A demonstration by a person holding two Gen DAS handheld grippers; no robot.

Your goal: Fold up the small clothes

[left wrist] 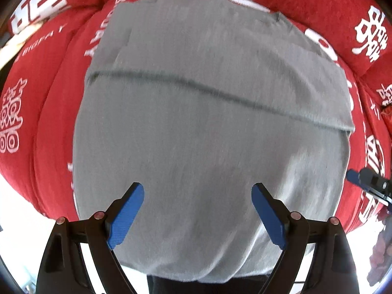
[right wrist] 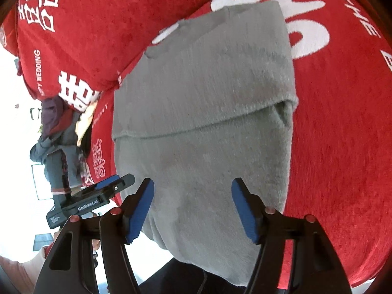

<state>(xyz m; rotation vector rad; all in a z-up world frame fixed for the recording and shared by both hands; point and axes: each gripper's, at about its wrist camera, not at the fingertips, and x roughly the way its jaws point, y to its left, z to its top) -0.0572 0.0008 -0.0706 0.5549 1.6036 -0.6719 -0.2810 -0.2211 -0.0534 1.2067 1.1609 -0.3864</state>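
Observation:
A grey knitted garment (left wrist: pixel 208 122) lies spread on a red bedcover (left wrist: pixel 49 122) with white characters. A folded edge runs across it from left to right. Its near end hangs over the bed's front edge. My left gripper (left wrist: pixel 198 197) is open and empty, its blue pads over the garment's near part. In the right wrist view the same grey garment (right wrist: pixel 203 122) fills the middle, and my right gripper (right wrist: pixel 193 189) is open and empty above its near end. The left gripper (right wrist: pixel 98 196) shows at the left there. The right gripper's tip (left wrist: pixel 367 181) shows at the right edge of the left wrist view.
The red bedcover (right wrist: pixel 343 122) surrounds the garment on all sides. A red pillow (right wrist: pixel 73 49) lies at the back left. A pile of dark and yellow clothes (right wrist: pixel 61 134) sits beside the bed at the left. Bright floor lies below the bed edge.

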